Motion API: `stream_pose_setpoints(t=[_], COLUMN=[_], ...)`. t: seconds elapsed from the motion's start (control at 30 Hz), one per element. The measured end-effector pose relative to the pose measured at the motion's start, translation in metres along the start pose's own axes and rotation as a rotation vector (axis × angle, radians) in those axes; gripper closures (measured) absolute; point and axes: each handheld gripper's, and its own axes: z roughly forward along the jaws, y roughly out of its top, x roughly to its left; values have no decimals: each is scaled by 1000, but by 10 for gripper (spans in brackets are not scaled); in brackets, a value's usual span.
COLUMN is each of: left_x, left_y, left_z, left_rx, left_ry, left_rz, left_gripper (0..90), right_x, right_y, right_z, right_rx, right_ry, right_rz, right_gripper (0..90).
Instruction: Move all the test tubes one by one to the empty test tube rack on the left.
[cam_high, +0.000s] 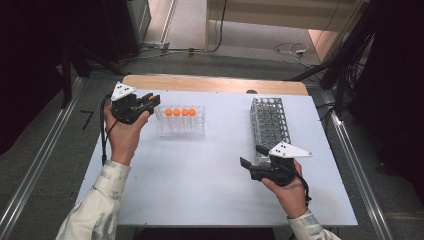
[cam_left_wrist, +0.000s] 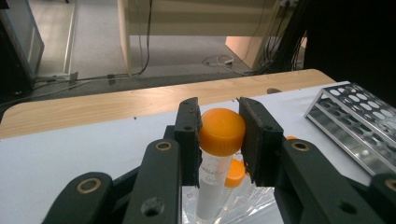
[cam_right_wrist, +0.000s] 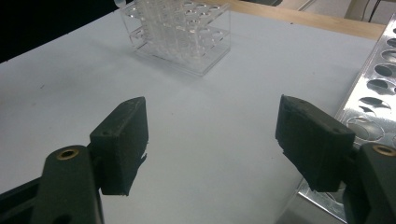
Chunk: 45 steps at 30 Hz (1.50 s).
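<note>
The left gripper (cam_left_wrist: 219, 135) has its jaws closed on the orange cap of a test tube (cam_left_wrist: 221, 133), the pads pressing the cap from both sides while the clear tube hangs upright below them. In the high view this gripper (cam_high: 150, 101) sits at the left end of the clear rack (cam_high: 181, 127), which stands on the white tabletop (cam_high: 200, 170) with four more orange-capped tubes (cam_high: 180, 112) in a row. The right gripper (cam_right_wrist: 212, 149) hovers low over the bare tabletop, its jaws spread wide and holding nothing, just beside the near end of the metal rack (cam_high: 270, 122).
</note>
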Motion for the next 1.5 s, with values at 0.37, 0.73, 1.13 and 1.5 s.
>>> stream_pose_setpoints(t=[0.37,0.73,1.13,1.5], left_x=[0,-1,-4,-2], left_y=[1,-3,-17,-28], left_z=[11,17,23,25], left_rx=[-3,3,16,24], left_ry=[29,36,40,44], left_rz=[20,37,66,51], left_gripper=[695,695,694,693], right_x=[0,0,0,0], right_y=[0,0,-1,-1], right_z=[0,0,1,2], right_rx=[-1,2,1,6], right_ry=[5,3,4,5], right_rz=[-6,-1,-7,-8], right_gripper=[243,243,243,243])
